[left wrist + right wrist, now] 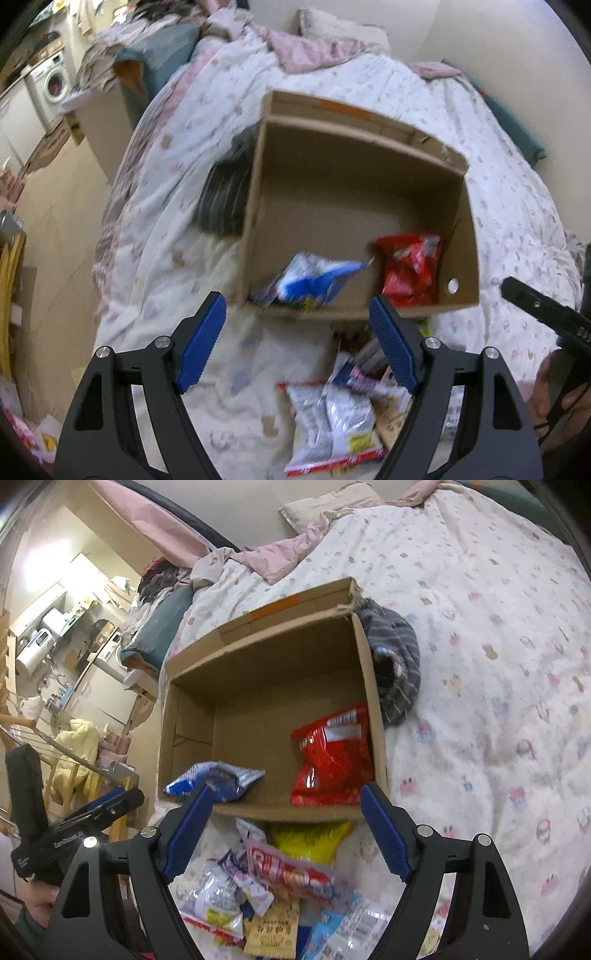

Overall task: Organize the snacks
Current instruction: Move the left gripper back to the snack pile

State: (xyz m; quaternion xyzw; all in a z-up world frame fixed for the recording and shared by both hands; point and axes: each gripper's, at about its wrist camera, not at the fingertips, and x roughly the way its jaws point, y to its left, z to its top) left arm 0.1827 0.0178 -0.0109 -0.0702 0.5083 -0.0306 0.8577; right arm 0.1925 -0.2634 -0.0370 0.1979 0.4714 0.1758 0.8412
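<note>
Cardboard box (258, 686) holds red bag (332, 753) at 3 o'clock and blue bag (214, 775) slumped over its 7 o'clock rim, probably unstable, while left gripper (295, 339) and right gripper (284, 830), both released and empty, risk nudging it out reaching the snack pile (269, 893).

box (192, 716): open cardboard, on the bed | red bag (332, 753): inside, leaning on the right wall | blue-white bag (218, 775): crumpled over the near-left rim | pile (273, 890): loose snack packets on the bed just before the box
</note>
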